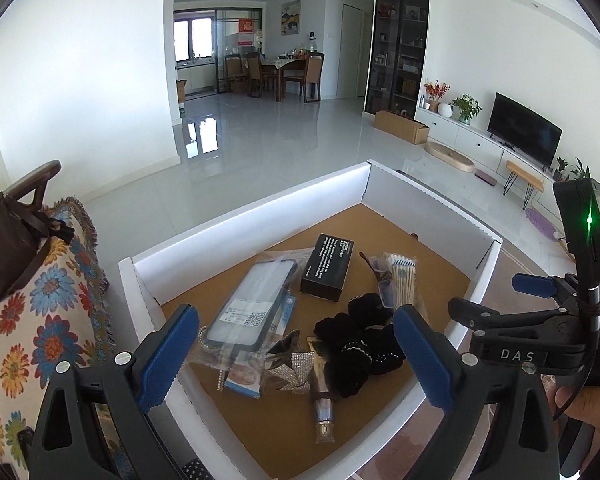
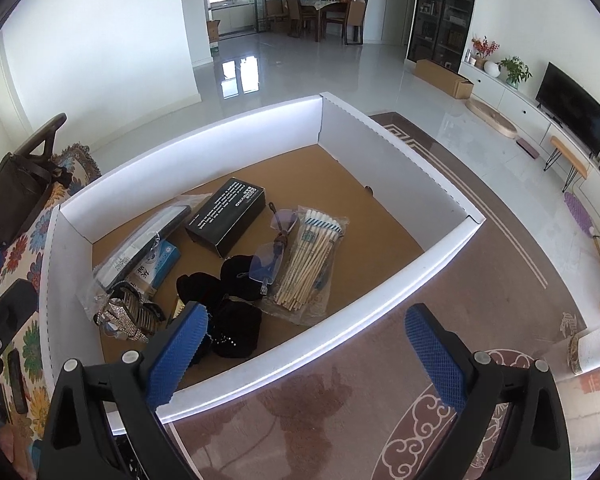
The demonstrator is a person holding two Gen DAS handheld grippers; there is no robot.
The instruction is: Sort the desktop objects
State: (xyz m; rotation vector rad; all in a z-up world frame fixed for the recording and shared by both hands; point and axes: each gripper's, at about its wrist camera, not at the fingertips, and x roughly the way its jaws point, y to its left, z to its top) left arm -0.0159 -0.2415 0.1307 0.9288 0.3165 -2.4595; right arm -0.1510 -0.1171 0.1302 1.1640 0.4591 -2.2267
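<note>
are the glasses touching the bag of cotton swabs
Touching. The right wrist view shows the glasses lying against the left edge of the bag of cotton swabs, lens overlapping the plastic.

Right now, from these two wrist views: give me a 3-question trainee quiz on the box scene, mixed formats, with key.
1. True or false: the black box stands outside the white tray.
2. Multiple choice: what lies directly beside the pack of cotton swabs?
A) a mug
B) glasses
C) a stapler
3. Fill in: both the left gripper and the right gripper are ____, holding nothing.

Key: 1 false, it lies inside on the brown floor of the tray. 2 B. 3 open.
</note>
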